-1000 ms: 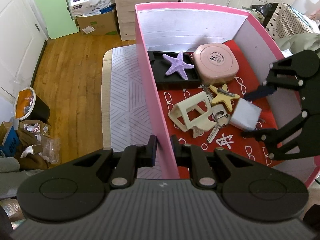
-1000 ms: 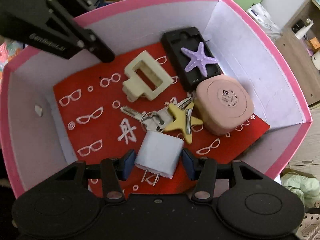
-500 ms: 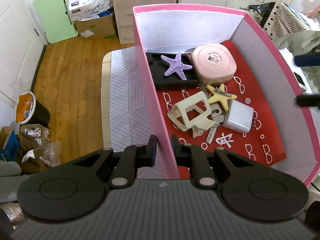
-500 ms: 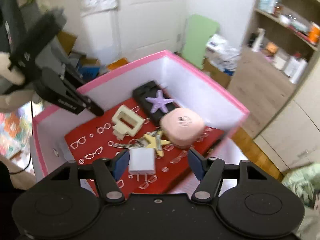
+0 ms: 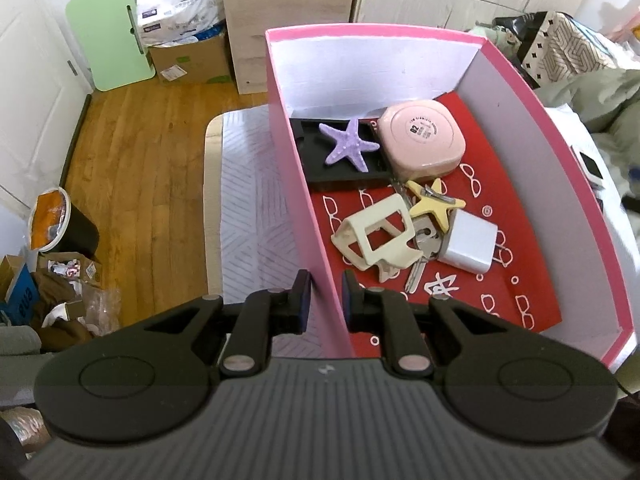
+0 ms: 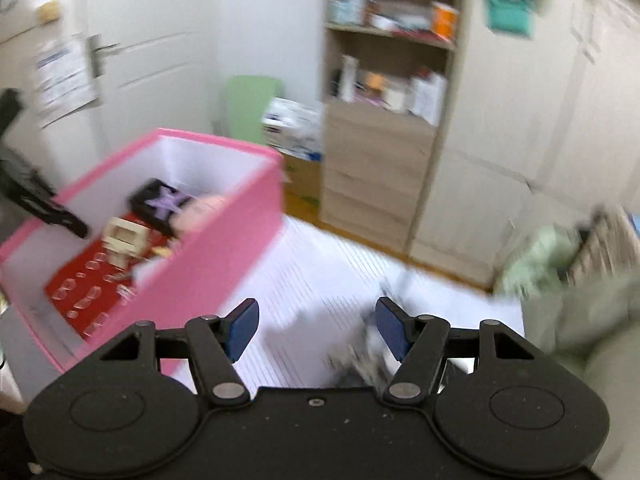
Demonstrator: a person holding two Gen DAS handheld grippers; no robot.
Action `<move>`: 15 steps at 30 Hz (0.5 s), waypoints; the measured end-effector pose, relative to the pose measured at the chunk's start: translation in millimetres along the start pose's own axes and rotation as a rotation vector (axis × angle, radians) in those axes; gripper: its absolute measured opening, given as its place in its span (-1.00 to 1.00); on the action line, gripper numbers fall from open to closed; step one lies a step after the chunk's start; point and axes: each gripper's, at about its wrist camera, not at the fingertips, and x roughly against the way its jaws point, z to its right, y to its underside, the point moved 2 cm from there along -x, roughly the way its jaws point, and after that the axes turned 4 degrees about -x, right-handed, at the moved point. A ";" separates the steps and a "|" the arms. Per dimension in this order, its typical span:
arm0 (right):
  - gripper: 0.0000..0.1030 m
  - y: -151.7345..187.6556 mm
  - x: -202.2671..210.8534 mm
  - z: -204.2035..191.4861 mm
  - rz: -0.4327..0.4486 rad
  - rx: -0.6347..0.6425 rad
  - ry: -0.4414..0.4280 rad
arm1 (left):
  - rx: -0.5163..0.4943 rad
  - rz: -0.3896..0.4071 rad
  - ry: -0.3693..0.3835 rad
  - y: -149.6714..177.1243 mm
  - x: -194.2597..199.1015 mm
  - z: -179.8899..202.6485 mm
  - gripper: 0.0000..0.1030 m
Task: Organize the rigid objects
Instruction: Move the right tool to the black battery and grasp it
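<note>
While your left gripper (image 5: 323,300) clamped the tall pink cardboard box's (image 5: 294,184) side wall, the white plastic charger cube (image 5: 468,246) lay inside beside the keys (image 5: 420,256); your right gripper (image 6: 316,326) gaped empty.

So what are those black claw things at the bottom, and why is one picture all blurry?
Those are grabbing tools. A person holds one in each hand, and each carries a camera looking out along its two fingers. So each picture is what one tool sees.

In the left view, the left tool pinches the wall of the pink box. Inside lie a purple starfish on a black tray, a pink case, a yellow starfish, a cream clip, keys and a white charger.

The right view is blurry, probably because that hand is moving. The right tool is open and holds nothing, over a white striped surface beside the box.
</note>
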 end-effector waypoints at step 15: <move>0.50 75.7 -44.4 6.5 0.077 -0.429 0.166 | 0.041 0.020 -0.011 3.2 0.3 -0.5 -0.73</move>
